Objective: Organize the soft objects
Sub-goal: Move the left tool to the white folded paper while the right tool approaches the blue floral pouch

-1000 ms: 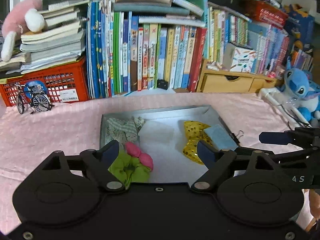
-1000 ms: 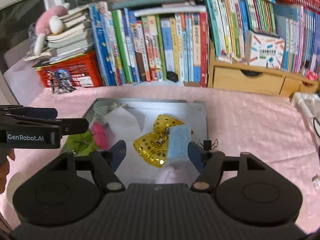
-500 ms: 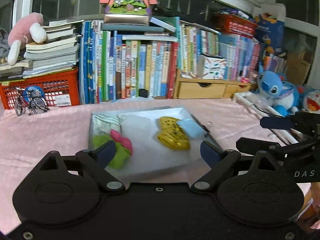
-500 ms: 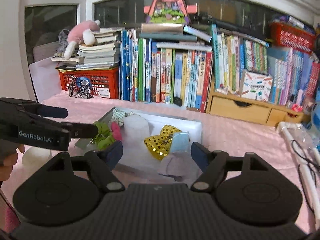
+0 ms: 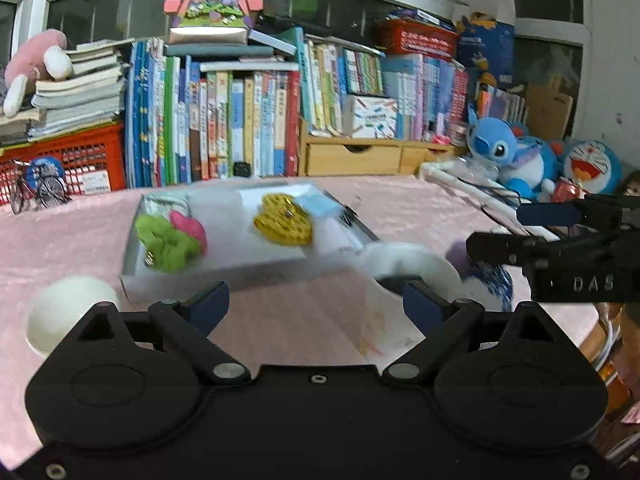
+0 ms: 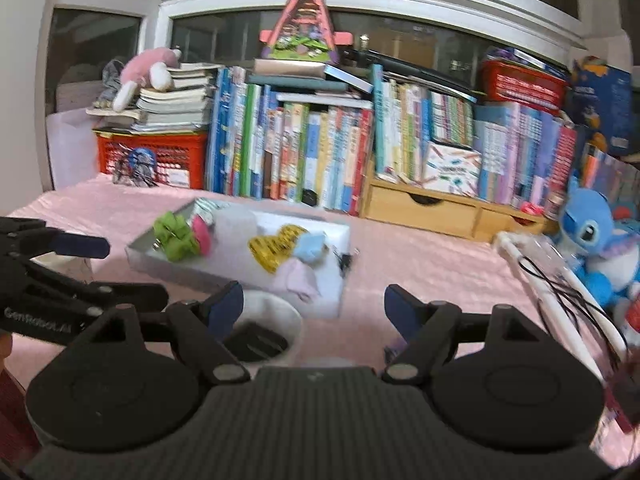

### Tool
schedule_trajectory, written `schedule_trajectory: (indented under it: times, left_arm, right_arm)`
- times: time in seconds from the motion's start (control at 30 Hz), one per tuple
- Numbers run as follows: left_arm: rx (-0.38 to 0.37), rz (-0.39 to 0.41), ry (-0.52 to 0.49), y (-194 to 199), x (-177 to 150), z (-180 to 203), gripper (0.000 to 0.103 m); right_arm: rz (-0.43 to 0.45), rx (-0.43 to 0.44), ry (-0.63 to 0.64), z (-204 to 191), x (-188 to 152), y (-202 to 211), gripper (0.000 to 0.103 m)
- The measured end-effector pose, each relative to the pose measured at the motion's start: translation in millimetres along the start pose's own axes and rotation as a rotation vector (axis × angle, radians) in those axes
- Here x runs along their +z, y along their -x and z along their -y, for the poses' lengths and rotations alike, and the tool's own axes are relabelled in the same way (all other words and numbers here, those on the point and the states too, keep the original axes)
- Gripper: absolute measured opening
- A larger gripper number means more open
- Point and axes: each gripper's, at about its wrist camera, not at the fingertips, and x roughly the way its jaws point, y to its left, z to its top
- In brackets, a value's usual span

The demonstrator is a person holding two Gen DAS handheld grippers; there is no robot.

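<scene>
Shallow white cardboard tray (image 5: 224, 270): green fabric scrunchie (image 5: 166, 242), pink scrunchie (image 5: 190, 226), gold sequin bow (image 5: 284, 220), light-blue pad (image 5: 320, 206). White cup (image 6: 266, 330) contents dark, unclear. Left gripper (image 5: 316, 304), right gripper (image 6: 314, 306): jaws wide, just been opening, empty.

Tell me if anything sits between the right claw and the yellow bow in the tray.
Yes. A white cup stands just ahead of the open right claw, before the tray holding the yellow bow; a pale cloth lies nearer too.
</scene>
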Motion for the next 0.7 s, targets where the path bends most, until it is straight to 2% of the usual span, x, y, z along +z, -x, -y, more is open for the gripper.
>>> schedule_trajectory:
  times: [0.17,0.4,0.7]
  left_arm:
    - [-0.023,-0.022,-0.006,0,-20,17,0.093]
    - [-0.04,-0.012,-0.034,3,-42,43,0.093]
    - [-0.094,-0.031,-0.016,-9,-62,78,0.082]
  right_arm:
    - [-0.027,-0.03,-0.053,16,-18,7,0.086]
    - [-0.064,-0.069,-0.12,39,-36,12,0.086]
    - [-0.116,-0.093,-0.187,67,-56,20,0.086]
